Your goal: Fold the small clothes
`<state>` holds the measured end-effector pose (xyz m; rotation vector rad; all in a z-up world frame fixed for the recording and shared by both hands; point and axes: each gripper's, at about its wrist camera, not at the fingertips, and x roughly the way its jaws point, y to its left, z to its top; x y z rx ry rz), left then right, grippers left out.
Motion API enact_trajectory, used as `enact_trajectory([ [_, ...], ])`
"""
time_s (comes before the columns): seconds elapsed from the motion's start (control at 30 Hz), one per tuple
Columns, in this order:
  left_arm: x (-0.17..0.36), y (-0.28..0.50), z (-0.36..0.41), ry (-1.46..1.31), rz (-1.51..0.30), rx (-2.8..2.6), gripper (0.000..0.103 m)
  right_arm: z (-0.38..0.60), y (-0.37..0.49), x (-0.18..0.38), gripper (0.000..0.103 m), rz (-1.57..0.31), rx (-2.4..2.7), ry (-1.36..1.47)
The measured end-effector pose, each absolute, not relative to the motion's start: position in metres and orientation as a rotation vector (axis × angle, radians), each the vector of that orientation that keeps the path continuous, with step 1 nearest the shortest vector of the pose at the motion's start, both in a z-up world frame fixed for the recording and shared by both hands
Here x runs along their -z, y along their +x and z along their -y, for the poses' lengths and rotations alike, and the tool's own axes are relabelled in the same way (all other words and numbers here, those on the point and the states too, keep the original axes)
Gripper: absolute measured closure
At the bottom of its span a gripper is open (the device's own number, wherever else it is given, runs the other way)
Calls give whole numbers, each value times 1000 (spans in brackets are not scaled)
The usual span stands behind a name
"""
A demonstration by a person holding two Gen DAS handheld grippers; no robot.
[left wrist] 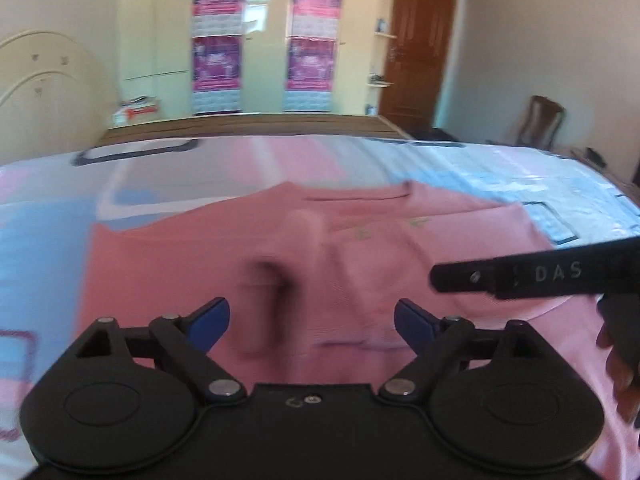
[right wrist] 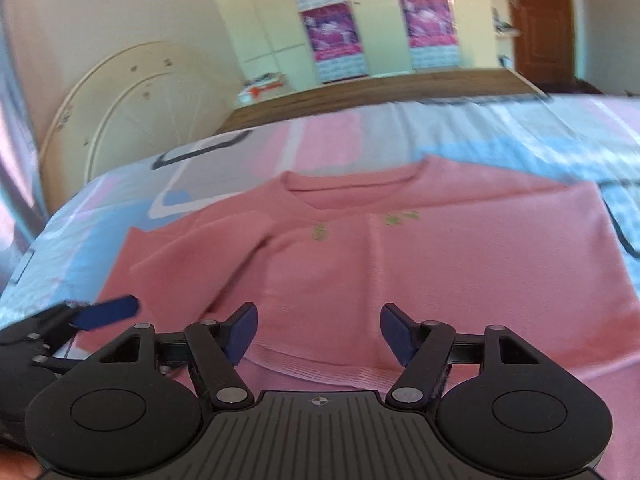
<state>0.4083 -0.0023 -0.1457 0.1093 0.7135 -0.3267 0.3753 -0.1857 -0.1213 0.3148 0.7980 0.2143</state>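
Note:
A small pink shirt [left wrist: 360, 248] lies flat on the bed, its neckline on the far side and its hem towards me. In the right wrist view the shirt [right wrist: 400, 260] shows green marks on the chest, and its left sleeve [right wrist: 208, 248] is folded in over the body. My left gripper [left wrist: 312, 306] hovers open above the lower part of the shirt with nothing between its jaws. My right gripper [right wrist: 318, 310] also stands open over the hem, holding nothing. The right gripper's black body [left wrist: 520, 276] reaches in from the right in the left wrist view.
The bed carries a pink, blue and white patterned sheet [left wrist: 48, 240]. A cream headboard [right wrist: 120, 112] stands at the left, and a wooden board [left wrist: 256, 124] runs along the far edge. Beyond are a wardrobe with posters [left wrist: 218, 40], a brown door [left wrist: 420, 40] and a chair [left wrist: 540, 120].

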Motion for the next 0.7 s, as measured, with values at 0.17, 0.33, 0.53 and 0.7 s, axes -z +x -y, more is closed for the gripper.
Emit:
enact_trajectory([
  [0.17,149,410,-48,87,-755,149,22,139,380,117,36,-780,-325,184],
  [0.33,156,410,-88,20,-800,30,23,92,385,127,36,-791,-372,3],
  [0.53,167,410,-104,-18,-842,31,23,58,377,140,36,-757,-409,-204],
  [0.7,165,412,-109,-50,-840,35,23,43,386,168,40,-779,-407,-324],
])
